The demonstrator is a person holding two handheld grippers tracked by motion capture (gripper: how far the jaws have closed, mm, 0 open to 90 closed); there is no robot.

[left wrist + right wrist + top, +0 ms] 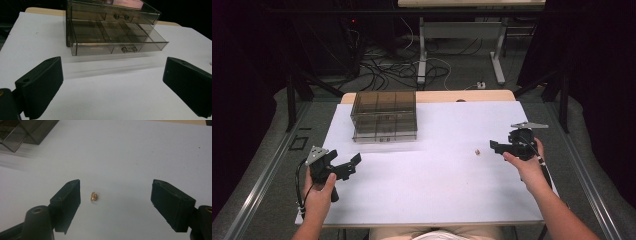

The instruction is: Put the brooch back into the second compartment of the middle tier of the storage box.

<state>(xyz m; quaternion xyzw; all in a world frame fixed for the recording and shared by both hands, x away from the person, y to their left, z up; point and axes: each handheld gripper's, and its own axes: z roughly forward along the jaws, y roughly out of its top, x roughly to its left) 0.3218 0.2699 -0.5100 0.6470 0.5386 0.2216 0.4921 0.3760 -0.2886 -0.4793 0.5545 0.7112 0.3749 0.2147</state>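
Note:
A smoky clear drawer box (384,115) stands on the white table top (427,185) toward the back left. In the left gripper view the drawer box (110,27) has its lower drawer (117,41) pulled out, showing empty compartments. A tiny gold piece (478,152) lies on the table right of centre. My right gripper (493,146) is open just right of it; in the right gripper view the gold piece (94,196) lies between the wide jaws, nearer the left one. My left gripper (357,161) is open at the front left, facing the box, holding nothing.
Beyond the table's far edge the floor carries tangled cables (402,67) and the legs of another desk (497,55). Dark curtains stand at both sides. A metal rail (267,170) runs along the left of the table.

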